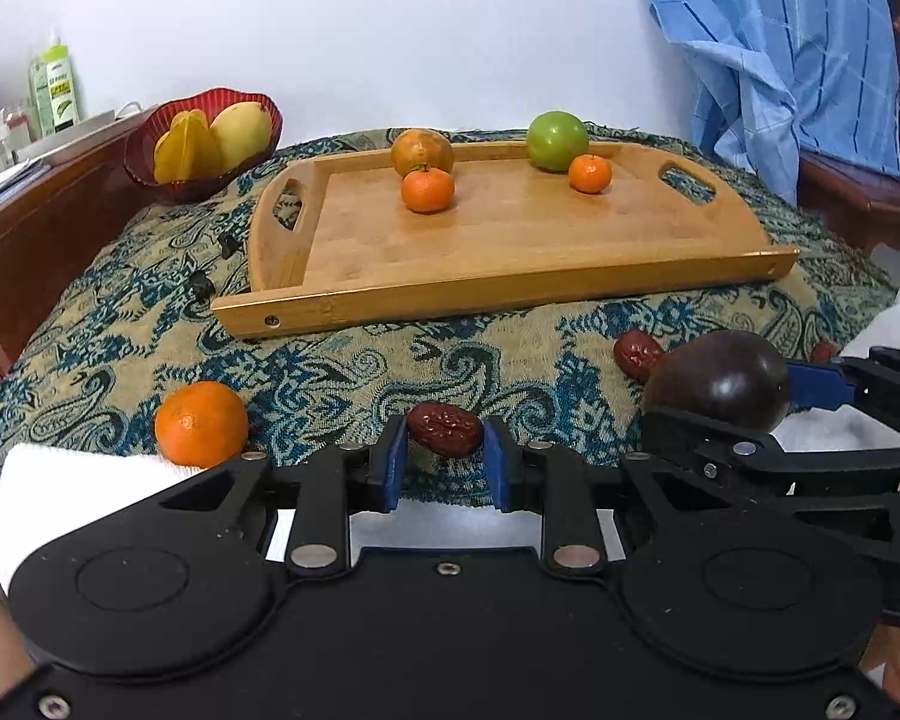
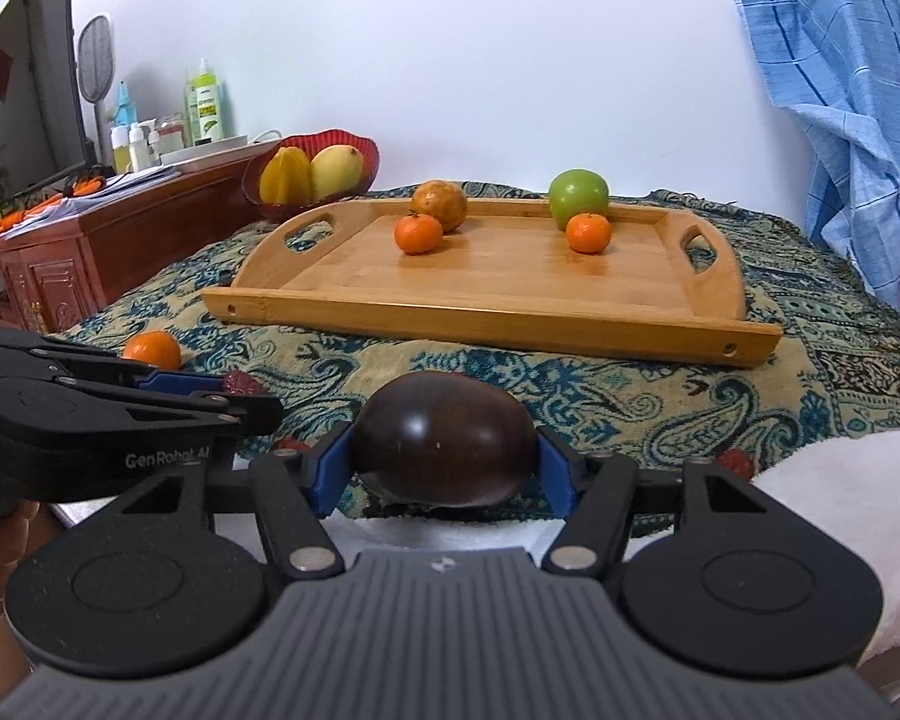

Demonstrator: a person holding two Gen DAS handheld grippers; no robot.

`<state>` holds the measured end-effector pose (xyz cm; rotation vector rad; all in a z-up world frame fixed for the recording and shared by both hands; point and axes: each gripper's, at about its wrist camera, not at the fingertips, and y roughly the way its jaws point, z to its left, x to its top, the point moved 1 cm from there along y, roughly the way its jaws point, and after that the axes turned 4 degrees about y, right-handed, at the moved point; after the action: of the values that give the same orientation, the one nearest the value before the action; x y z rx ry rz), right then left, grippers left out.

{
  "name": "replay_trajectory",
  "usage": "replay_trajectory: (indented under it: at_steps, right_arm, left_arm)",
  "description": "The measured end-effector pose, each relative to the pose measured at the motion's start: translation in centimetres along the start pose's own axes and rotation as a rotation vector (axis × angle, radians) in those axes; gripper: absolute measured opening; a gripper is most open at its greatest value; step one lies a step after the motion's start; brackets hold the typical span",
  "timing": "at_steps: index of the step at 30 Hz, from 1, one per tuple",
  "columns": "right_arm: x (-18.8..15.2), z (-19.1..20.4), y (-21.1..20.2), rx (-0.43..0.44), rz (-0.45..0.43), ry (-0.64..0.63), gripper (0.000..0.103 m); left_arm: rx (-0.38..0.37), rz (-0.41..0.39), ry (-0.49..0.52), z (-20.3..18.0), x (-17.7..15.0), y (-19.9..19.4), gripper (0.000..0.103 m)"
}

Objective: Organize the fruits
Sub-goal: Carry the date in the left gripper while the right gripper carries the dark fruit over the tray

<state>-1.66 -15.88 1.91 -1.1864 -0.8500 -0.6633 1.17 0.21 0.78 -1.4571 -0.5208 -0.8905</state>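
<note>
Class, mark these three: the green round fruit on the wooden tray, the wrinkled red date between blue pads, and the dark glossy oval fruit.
Green round fruit point(image 1: 557, 140), left wrist view, front face.
Wrinkled red date point(image 1: 445, 429), left wrist view, centre.
Dark glossy oval fruit point(image 2: 444, 438), right wrist view, front surface.

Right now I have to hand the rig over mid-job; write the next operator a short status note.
Left gripper: shut on a red date.
Right gripper: shut on a dark brown fruit.
Done: the wooden tray holds two small oranges, a green apple and a brownish orange fruit.
Left: place both held fruits; a loose orange and another date lie on the cloth.
The red bowl holds yellow fruit.
</note>
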Motion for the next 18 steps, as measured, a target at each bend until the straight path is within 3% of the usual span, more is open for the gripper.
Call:
replay_trajectory:
  at_steps: [8, 18]
  right_arm:
    - [0.3, -0.6, -0.7, -0.027, -0.052, 0.036, 0.066]
    - [1.8, -1.9, -0.7, -0.065, -0.101, 0.104, 0.066]
  left_arm:
    - [0.003, 0.03, -0.042, 0.2, 0.4, 0.2, 0.025]
    - [-0.001, 0.009, -0.05, -0.1, 2.5, 0.4, 0.025]
